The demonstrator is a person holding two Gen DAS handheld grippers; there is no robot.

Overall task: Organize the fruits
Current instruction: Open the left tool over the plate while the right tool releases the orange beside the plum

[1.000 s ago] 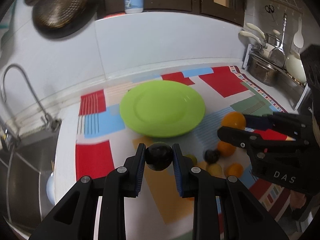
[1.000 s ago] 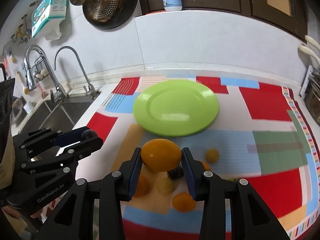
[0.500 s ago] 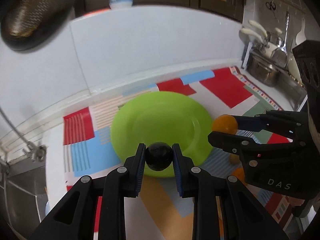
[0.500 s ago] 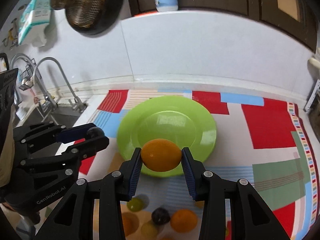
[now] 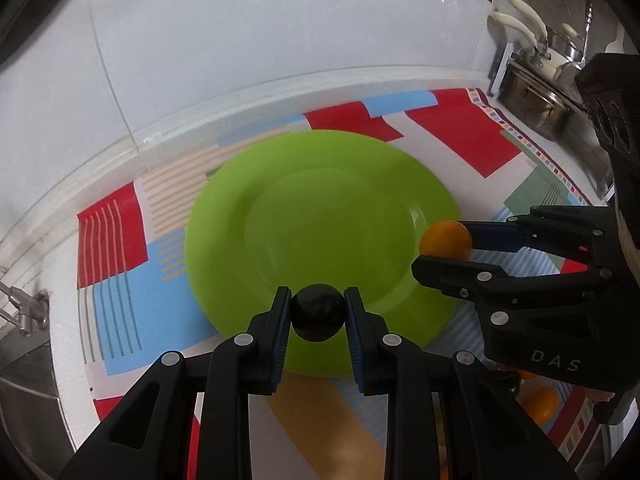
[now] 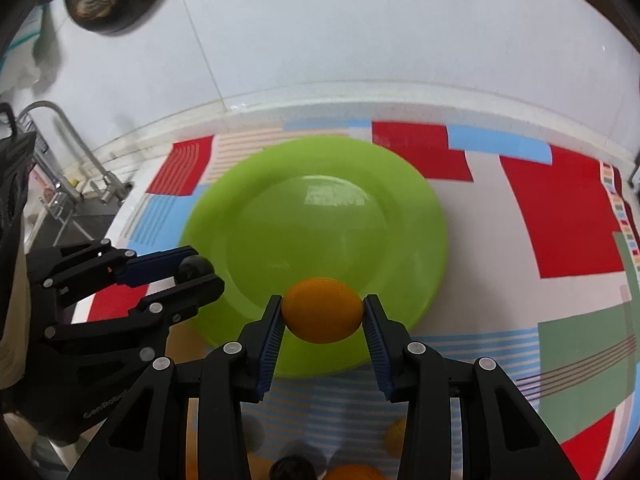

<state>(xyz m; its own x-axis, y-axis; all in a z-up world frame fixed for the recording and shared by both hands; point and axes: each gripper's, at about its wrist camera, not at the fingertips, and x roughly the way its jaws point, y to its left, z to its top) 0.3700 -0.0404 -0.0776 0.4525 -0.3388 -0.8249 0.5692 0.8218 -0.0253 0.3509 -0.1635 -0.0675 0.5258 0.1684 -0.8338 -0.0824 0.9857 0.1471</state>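
A bare green plate (image 5: 320, 216) lies on a patchwork mat; it also shows in the right wrist view (image 6: 320, 216). My left gripper (image 5: 318, 313) is shut on a small black fruit (image 5: 318, 312), held over the plate's near rim. My right gripper (image 6: 322, 311) is shut on an orange fruit (image 6: 322, 310), held over the plate's near rim. In the left wrist view the right gripper (image 5: 444, 246) holds the orange fruit (image 5: 445, 237) at the plate's right edge. In the right wrist view the left gripper (image 6: 196, 272) is at the plate's left edge.
Several loose fruits lie on the mat near me, among them an orange one (image 5: 541, 403), another orange one (image 6: 352, 472) and a dark one (image 6: 292, 469). A sink with taps (image 6: 60, 176) is to the left. Pots on a rack (image 5: 540, 108) stand at the right. A white wall runs behind.
Both grippers have moved forward with their fruits, from above the loose fruits to over the plate's near rim. The plate now fills the middle of both views.
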